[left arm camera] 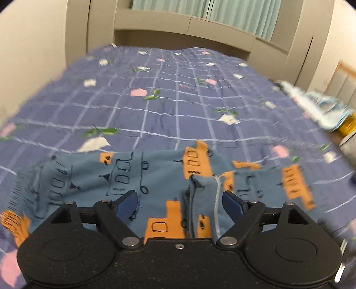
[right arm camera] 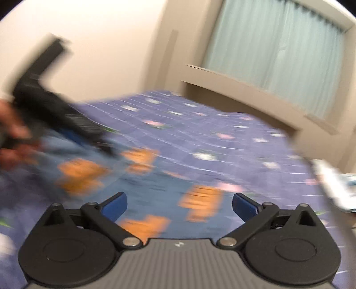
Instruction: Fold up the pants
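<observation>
While blur smears the pants (left arm camera: 160, 177), both grippers' jaws stand apart, clamping nothing.

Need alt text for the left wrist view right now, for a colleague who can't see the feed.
The left gripper hangs open over blue pants with orange block prints, spread on a purple checked bedspread. A raised fold of the pants stands between the blue fingers, which do not press it. Beyond the bed are a beige headboard and pale green curtains.
</observation>
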Tool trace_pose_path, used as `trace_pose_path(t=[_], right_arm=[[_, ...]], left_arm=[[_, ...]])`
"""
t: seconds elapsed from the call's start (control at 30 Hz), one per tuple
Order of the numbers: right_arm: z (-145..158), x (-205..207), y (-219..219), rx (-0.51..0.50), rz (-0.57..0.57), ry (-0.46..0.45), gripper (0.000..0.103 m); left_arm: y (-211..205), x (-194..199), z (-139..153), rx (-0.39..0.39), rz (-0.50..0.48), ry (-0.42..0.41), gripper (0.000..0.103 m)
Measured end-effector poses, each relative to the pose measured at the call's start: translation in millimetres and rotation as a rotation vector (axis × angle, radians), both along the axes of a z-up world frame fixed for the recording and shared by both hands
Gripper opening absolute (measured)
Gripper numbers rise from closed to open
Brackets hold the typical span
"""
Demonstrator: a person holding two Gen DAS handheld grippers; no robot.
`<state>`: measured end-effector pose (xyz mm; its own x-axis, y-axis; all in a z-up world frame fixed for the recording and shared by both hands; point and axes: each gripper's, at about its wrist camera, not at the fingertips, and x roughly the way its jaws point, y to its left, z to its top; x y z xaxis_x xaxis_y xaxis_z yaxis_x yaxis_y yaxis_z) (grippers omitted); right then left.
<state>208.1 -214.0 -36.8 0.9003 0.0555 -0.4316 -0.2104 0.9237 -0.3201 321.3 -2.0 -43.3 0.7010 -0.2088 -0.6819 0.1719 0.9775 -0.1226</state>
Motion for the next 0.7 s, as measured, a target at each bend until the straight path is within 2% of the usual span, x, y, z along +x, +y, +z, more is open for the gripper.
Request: trace_pose_path(t=[0.07,0.1,0.27,0.43,0.53,0.7], right_arm=[[-5.3,21.4,-17.4,-0.038,-0.077,0.002,0.103],[-7.0,30.0,-24.4,-0.031,-0.099,0.009,0.103],[-13.6,65.3,-47.9,0.008,-0.156,-0.005,0.103],[-38.1,100.9,-54.3,-0.077,-0.211,0.039,0.103],[-37.6,92.1,-64.2,-0.029,-0.218,0.041,0.103],[-27.4,41.4,-61.7,-0.022,-0.169,0.025,0.103]], left_arm=[[-8.9,3.5,-6.9,0.074,0.051,0.009,0.086],[-10.2,4.9,-10.1,0.085,0.067,0.012,0.087],[1.9,8.6,-19.9,0.018,0.125,0.029,0.096],[5.5,11.3,-21.1,0.013,0.111,0.033,0.098],[2.8,5.8,-15.0,0.029,0.103,0.054,0.097],[-6.7,-25.6,-20.5,0.056,0.073,0.054,0.101]])
